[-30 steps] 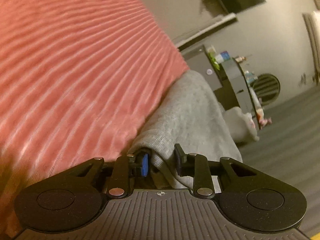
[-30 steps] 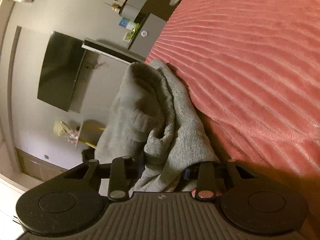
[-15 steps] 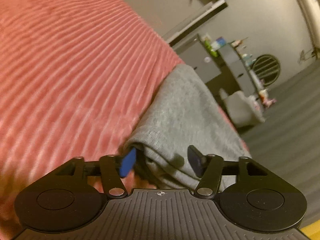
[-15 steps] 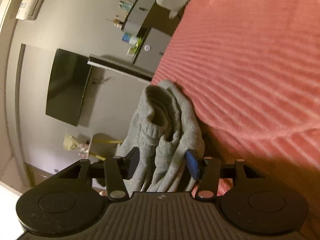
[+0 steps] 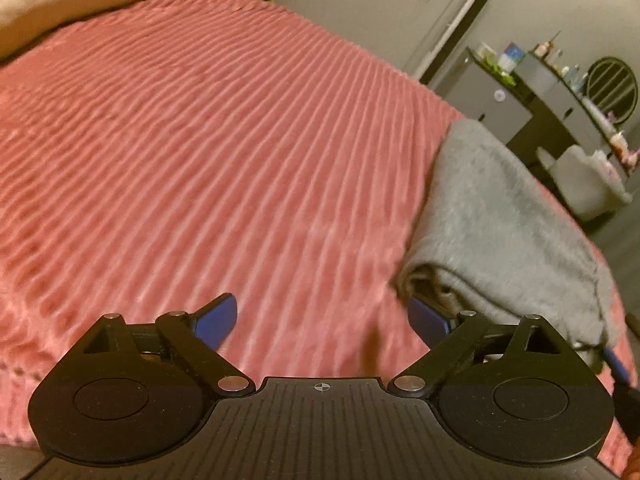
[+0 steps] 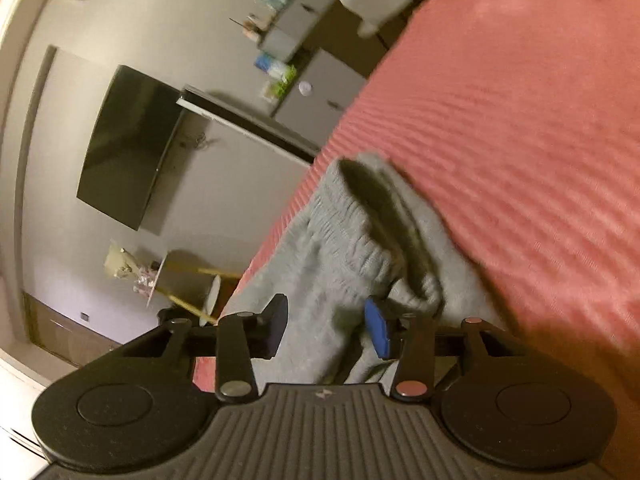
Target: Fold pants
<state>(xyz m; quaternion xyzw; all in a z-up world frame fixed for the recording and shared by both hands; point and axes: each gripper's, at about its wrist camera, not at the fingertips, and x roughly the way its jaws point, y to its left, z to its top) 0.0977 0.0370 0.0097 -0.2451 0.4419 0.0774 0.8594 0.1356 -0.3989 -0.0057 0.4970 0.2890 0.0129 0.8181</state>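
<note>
the grey pants [image 5: 508, 216] are seen folded at the pink bedspread's [image 5: 200, 140] edge, at 3 o'clock in the left wrist view. the left gripper [image 5: 326, 320], just spread wide, is released over bare bedspread. the right gripper [image 6: 326, 326], jaws just narrowing, is kept unclenched, with pants fabric seen between its pads.

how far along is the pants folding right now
Mostly done, apparently: the grey pants lie in a folded bundle at the edge of the pink bedspread. The left gripper has just opened, empty. The right gripper straddles loose fabric. Left: tidy the bunched waistband.
</note>
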